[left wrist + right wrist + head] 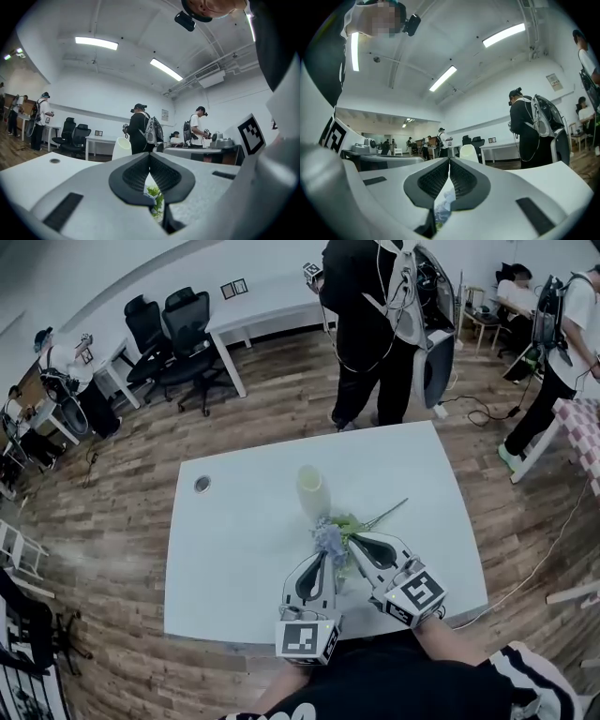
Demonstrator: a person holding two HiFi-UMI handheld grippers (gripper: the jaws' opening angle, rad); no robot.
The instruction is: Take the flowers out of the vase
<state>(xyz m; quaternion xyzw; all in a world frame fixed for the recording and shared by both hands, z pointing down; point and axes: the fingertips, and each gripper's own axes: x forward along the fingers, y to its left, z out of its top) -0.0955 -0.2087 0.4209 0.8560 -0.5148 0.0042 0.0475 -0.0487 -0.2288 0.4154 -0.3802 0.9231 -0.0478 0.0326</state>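
One upright vase [310, 491] just beyond flowers [330, 536], left gripper [322, 556] and right gripper [354, 540] alongside.

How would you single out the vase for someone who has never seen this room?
Find the white table in the foreground. Near its centre stands the vase, a pale upright tube just beyond the purple flowers; it is the only upright vessel there.

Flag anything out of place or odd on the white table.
The flowers lie flat on the table, stem pointing toward its right edge, beside the upright vase rather than in it. Nothing looks spilled or broken.
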